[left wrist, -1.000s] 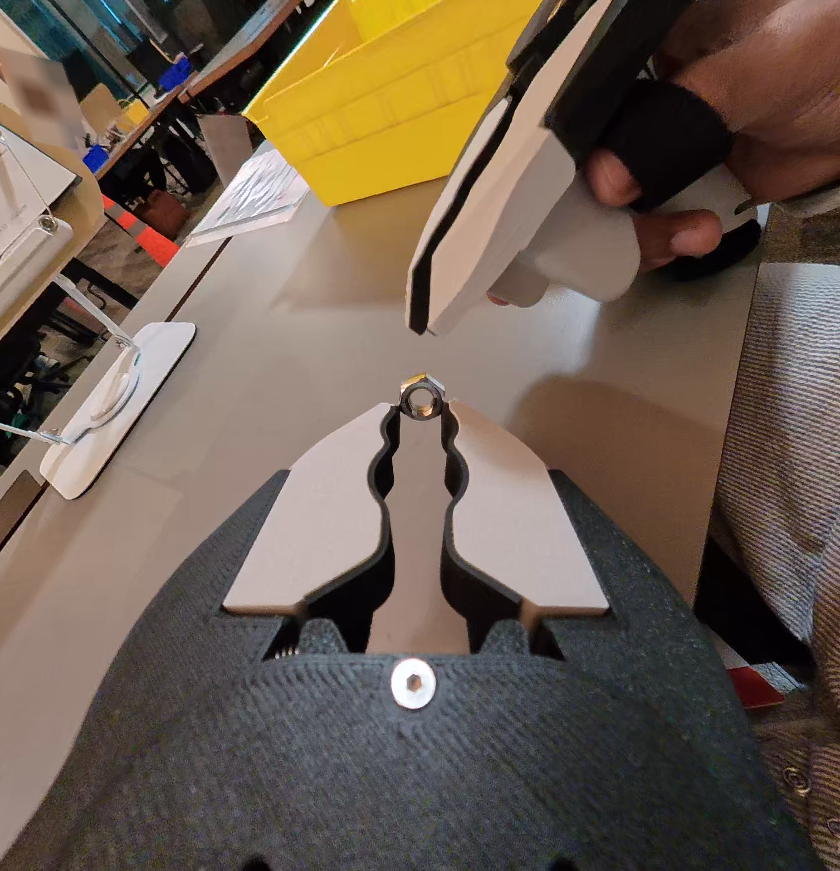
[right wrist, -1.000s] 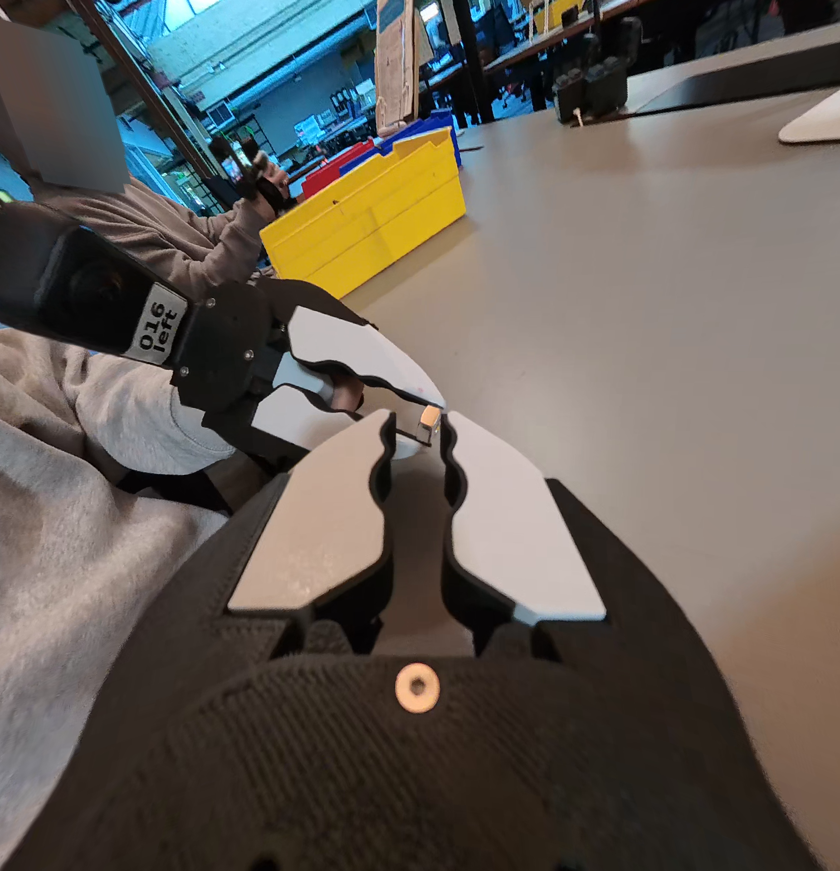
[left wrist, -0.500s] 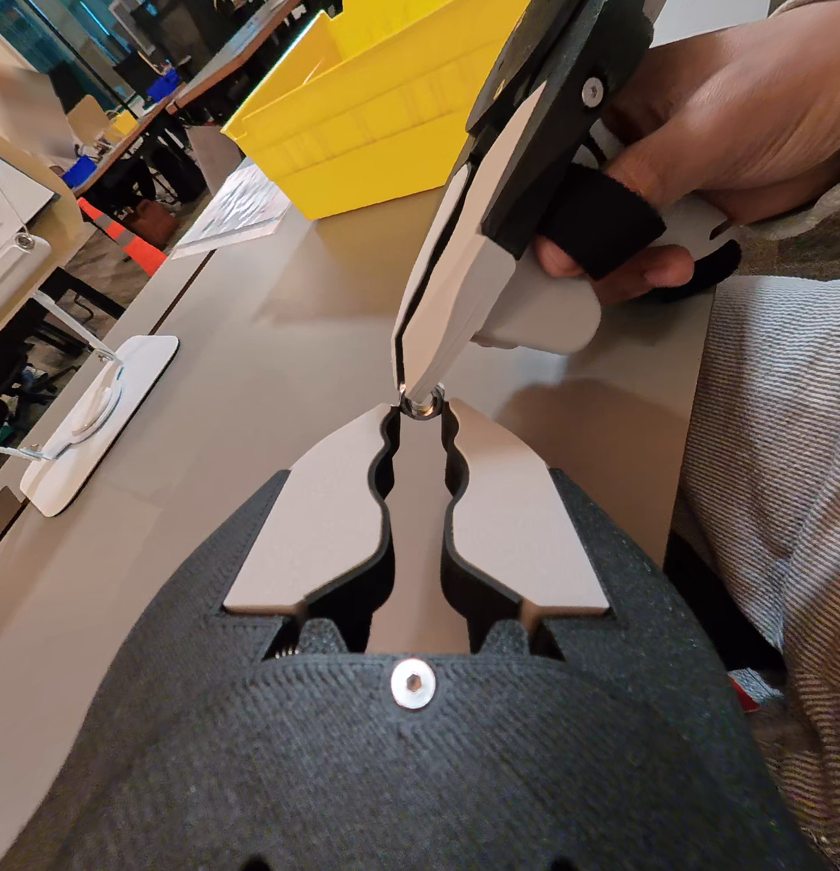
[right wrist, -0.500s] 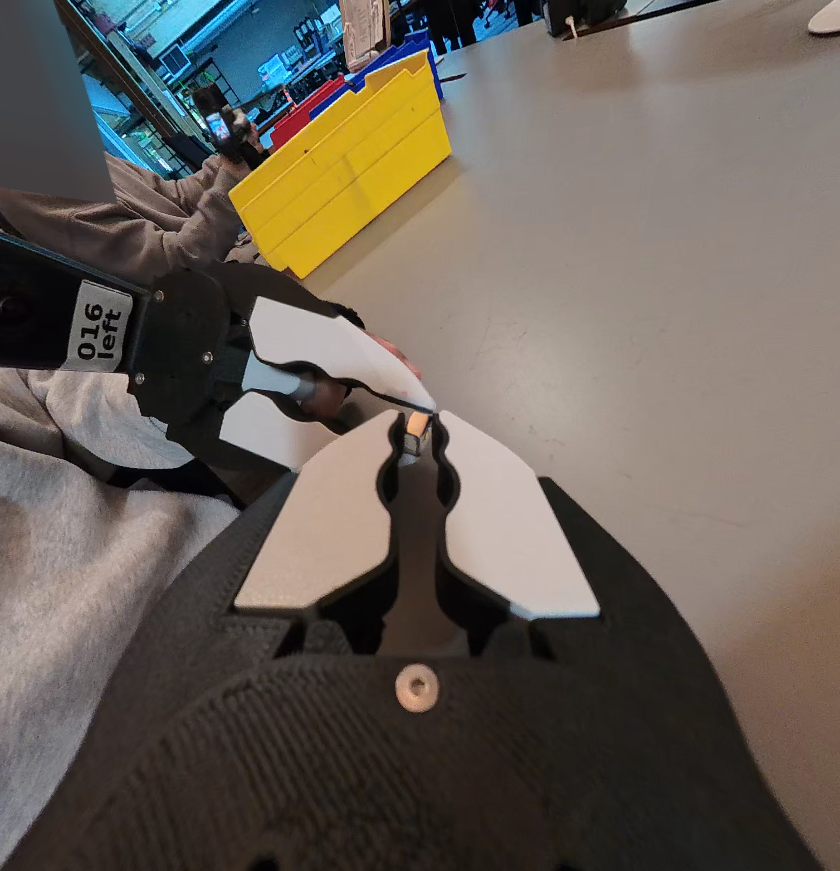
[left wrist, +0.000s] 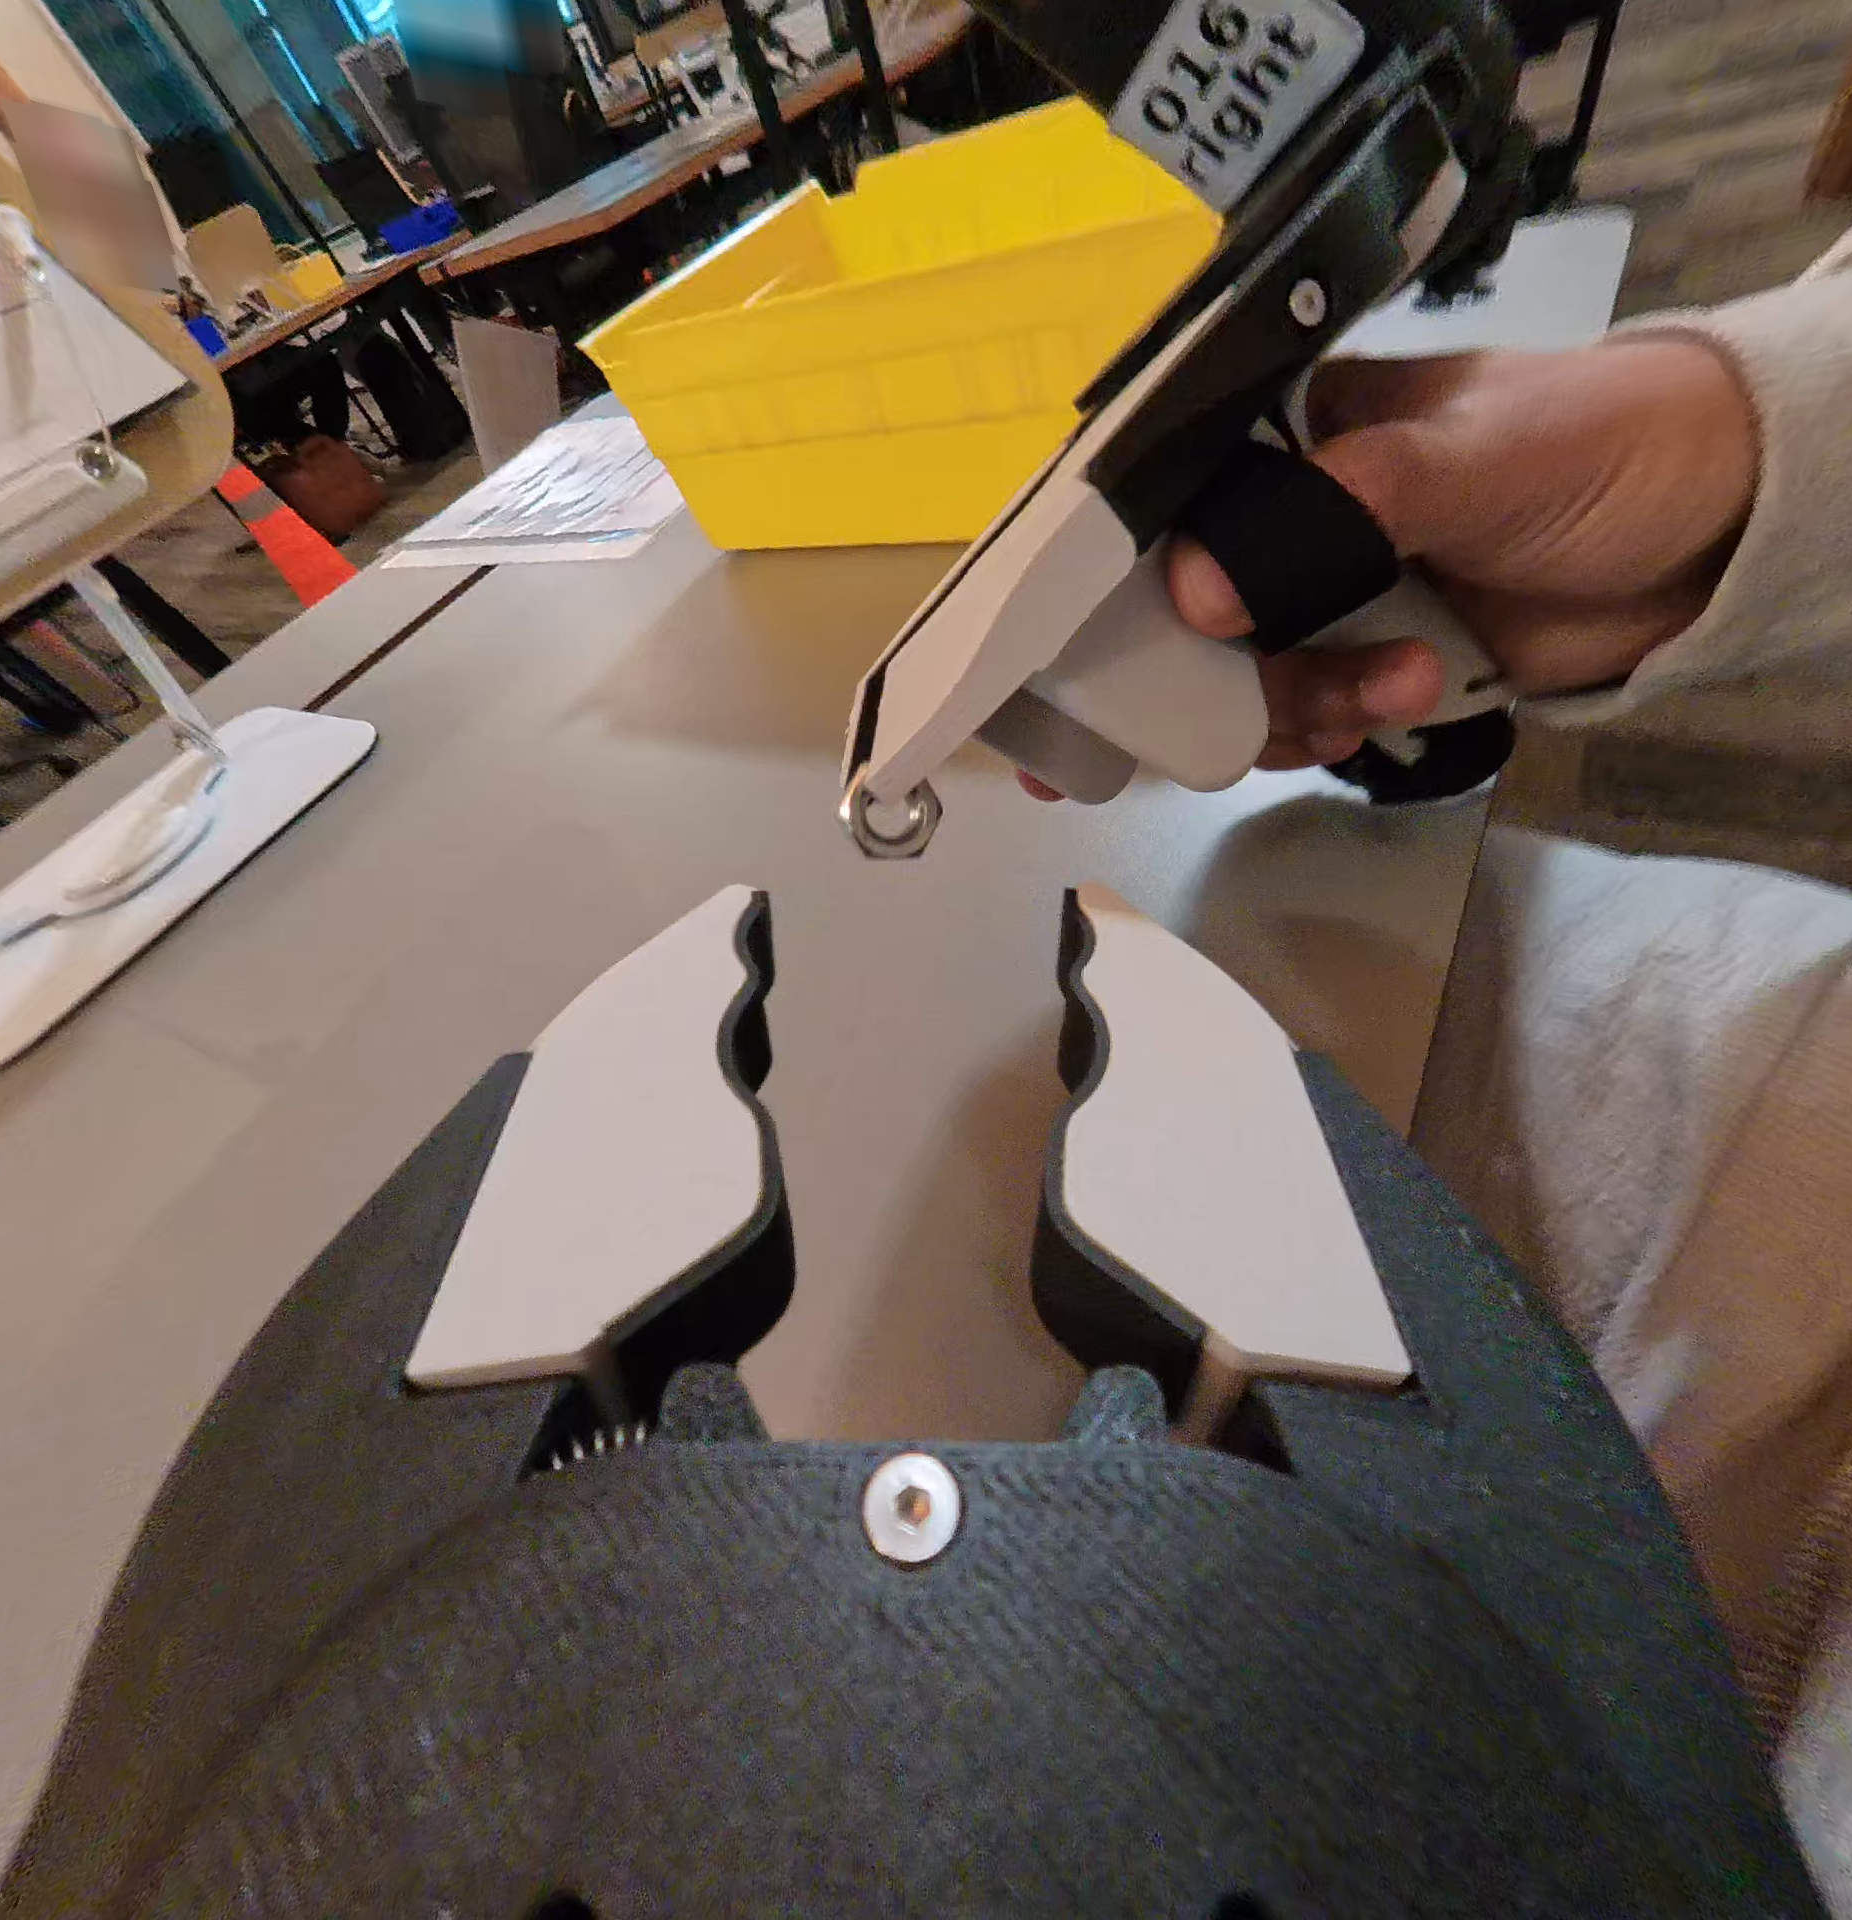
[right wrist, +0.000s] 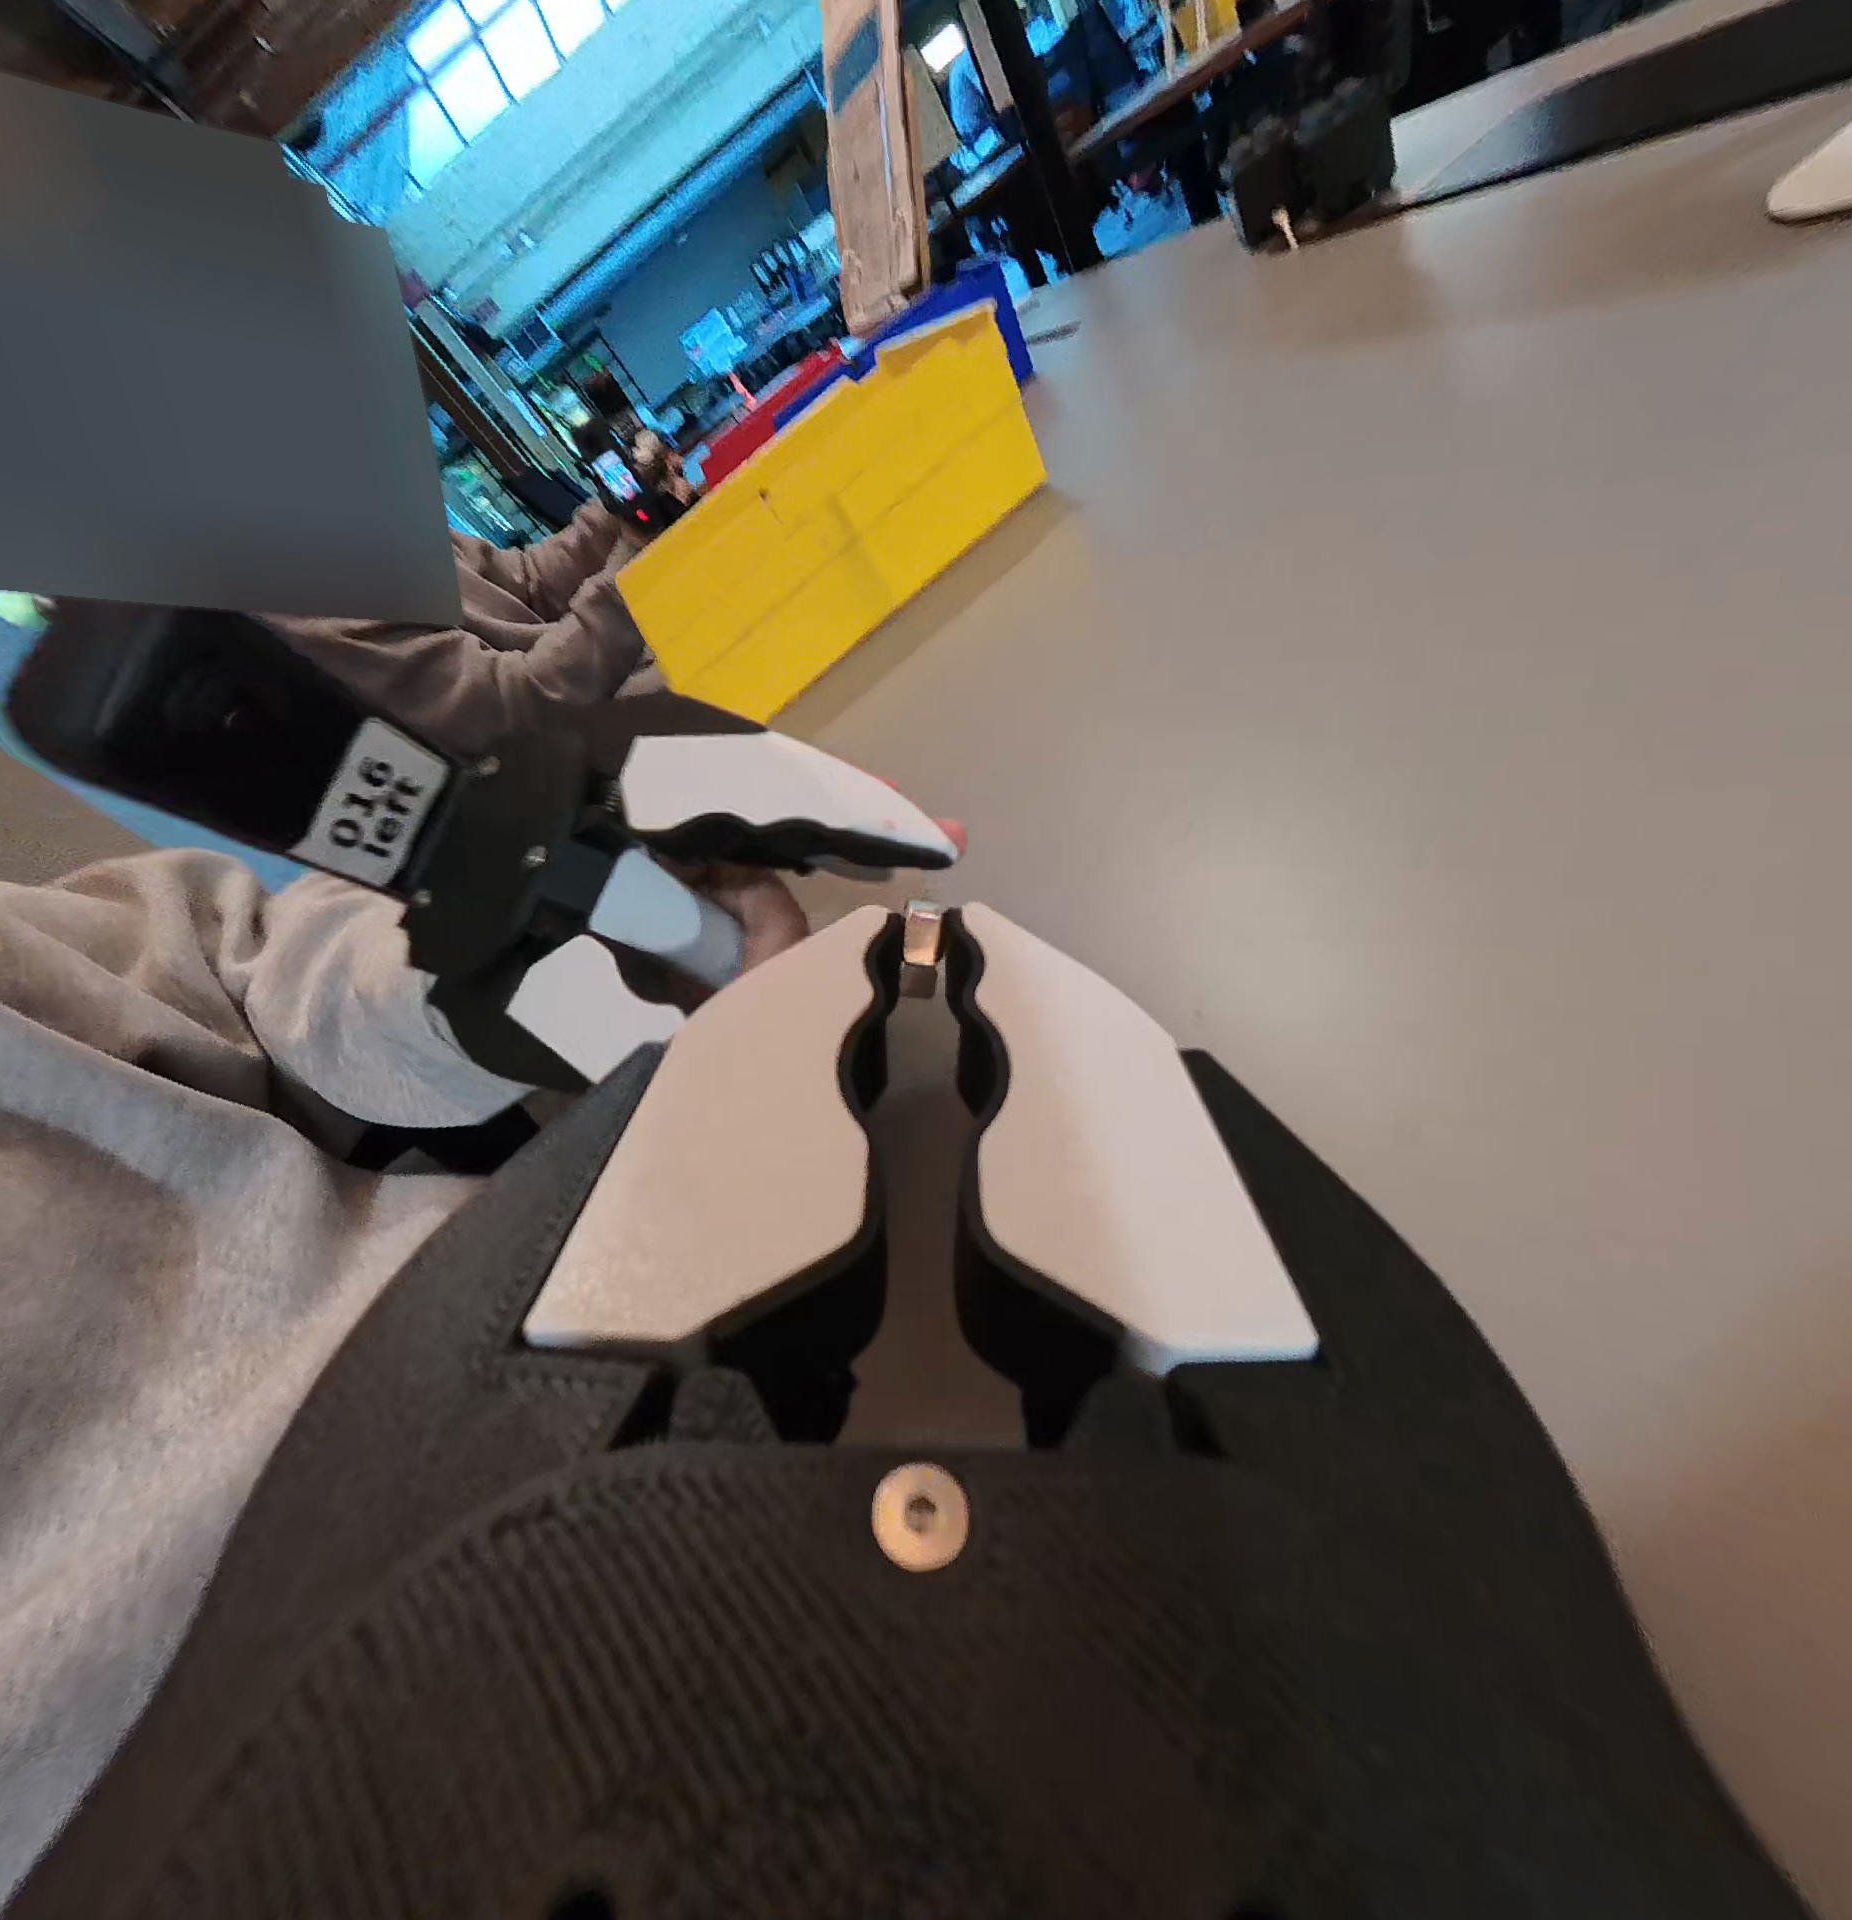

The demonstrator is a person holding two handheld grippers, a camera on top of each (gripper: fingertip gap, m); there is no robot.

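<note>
A small silver hex nut (left wrist: 890, 819) is pinched at the tip of my right gripper (left wrist: 872, 781), held above the grey table (left wrist: 610, 727). In the right wrist view the same nut (right wrist: 920, 951) sits edge-on between the tips of my right gripper (right wrist: 920, 920), which is shut on it. My left gripper (left wrist: 914, 902) is open and empty just below and in front of the nut, apart from it. It also shows in the right wrist view (right wrist: 901, 847), to the left of the nut, with a hand behind it.
A yellow bin (left wrist: 901, 343) stands at the back of the table; it also shows in the right wrist view (right wrist: 839, 530) with red and blue bins behind. A white stand base (left wrist: 153, 842) lies at left, a clear sheet (left wrist: 558, 499) beyond it. The table edge (left wrist: 1462, 852) and a grey sleeve are at right. Less than 4 cm separates the two grippers' tips.
My left gripper held the nut; my right gripper came down and closed on it. My left gripper has now opened and let go, and the nut is lifted away in my right gripper.
</note>
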